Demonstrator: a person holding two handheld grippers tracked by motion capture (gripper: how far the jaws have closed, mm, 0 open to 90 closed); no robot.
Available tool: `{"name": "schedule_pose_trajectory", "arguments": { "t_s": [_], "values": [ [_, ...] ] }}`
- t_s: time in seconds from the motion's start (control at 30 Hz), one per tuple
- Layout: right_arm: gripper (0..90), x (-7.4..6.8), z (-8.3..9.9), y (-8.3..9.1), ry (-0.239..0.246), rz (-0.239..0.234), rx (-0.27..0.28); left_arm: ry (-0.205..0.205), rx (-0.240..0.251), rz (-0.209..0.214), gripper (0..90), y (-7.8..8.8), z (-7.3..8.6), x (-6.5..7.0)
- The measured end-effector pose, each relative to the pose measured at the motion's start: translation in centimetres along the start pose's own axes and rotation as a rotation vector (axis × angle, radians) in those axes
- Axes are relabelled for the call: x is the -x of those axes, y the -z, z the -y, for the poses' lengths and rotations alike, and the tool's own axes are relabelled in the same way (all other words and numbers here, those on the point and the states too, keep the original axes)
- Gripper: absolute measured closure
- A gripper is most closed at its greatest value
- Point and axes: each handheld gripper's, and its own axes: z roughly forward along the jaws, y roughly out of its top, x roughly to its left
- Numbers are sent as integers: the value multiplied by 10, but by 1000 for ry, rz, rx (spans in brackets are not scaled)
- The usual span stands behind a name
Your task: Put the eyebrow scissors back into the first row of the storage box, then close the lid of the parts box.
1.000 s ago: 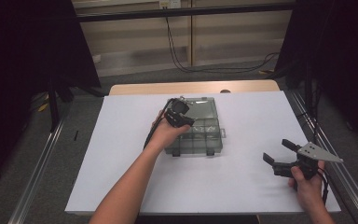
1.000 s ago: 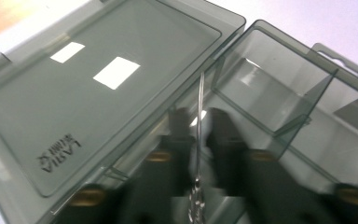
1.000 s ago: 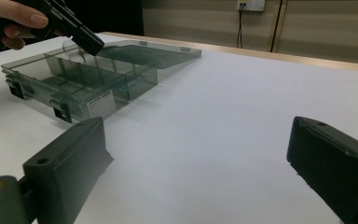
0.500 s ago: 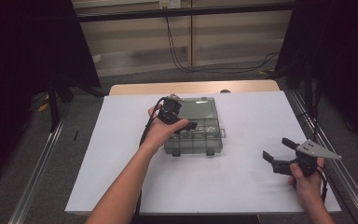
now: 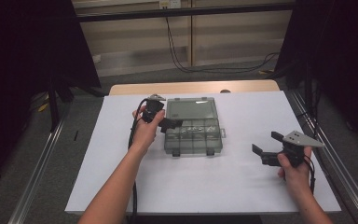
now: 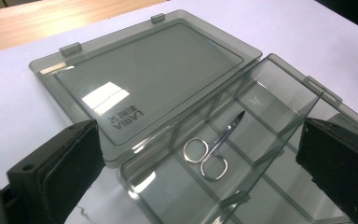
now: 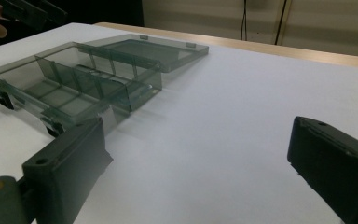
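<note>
Scissors (image 6: 212,148) loose in box (image 6: 279,140); left claw (image 6: 205,172) just spread wide, seemingly empty; right claw (image 7: 205,177) apart.

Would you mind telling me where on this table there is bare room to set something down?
The white sheet is bare between the compartment box and the near edge, and between the box and the right gripper. It is crowded at the box's left side, where the left gripper hovers.

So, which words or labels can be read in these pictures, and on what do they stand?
"LARIA", with a few small characters beside it too small to read: printed upside down on the open lid of the clear box, in the left gripper view.
No other text is readable.
</note>
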Motion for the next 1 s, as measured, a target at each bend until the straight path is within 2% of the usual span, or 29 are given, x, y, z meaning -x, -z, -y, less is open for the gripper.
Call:
{"name": "schedule_pose_trajectory", "arguments": {
  "t_s": [0.07, 0.13, 0.23, 0.3, 0.43, 0.53, 0.57, 0.6, 0.73, 0.77, 0.8, 0.83, 0.87, 0.97, 1.0],
  "values": [
    [32, -1, -5, -5, 4, -4, 1, 1, 2, 1, 0, 1, 1, -3],
    [33, -2, -11, -9, -5, 1, 15, 10, 18, 2, 0, 2, 2, -5],
    [26, -1, -18, -14, -22, -3, 19, 8, 16, -1, 0, 4, 2, -8],
    [22, -2, -23, -20, -31, -16, 17, 22, 26, -14, 0, 3, 3, -9],
    [4, -6, -29, -35, -35, -37, -5, 38, 33, -9, 0, 2, 3, -12],
    [1, -9, -34, -46, -56, -57, -9, 36, 35, -7, 0, 0, 2, -12],
    [1, -10, -36, -50, -62, -67, -11, 46, 53, -6, 0, -2, 2, -11],
    [3, -11, -38, -54, -69, -81, -13, 34, 42, -6, 0, -2, 1, -11],
    [9, -13, -47, -68, -79, -97, -23, 52, 60, 0, 0, -6, 0, -10],
    [14, -12, -48, -71, -83, -111, -30, 38, 43, -2, 0, -6, -1, -11],
    [19, -12, -51, -75, -85, -118, -34, 46, 54, 2, 2, -8, 0, -13],
    [34, -11, -54, -79, -86, -117, -38, 47, 45, -7, 6, -9, 0, -15],
    [51, -11, -56, -83, -90, -121, -44, 69, 60, -11, 10, -11, 0, -15],
    [64, -9, -61, -95, -92, -124, -59, 128, 83, 14, 17, -15, 1, -21],
    [64, -8, -62, -100, -95, -127, -70, 122, 77, 12, 20, -16, 1, -24]
  ]
}}
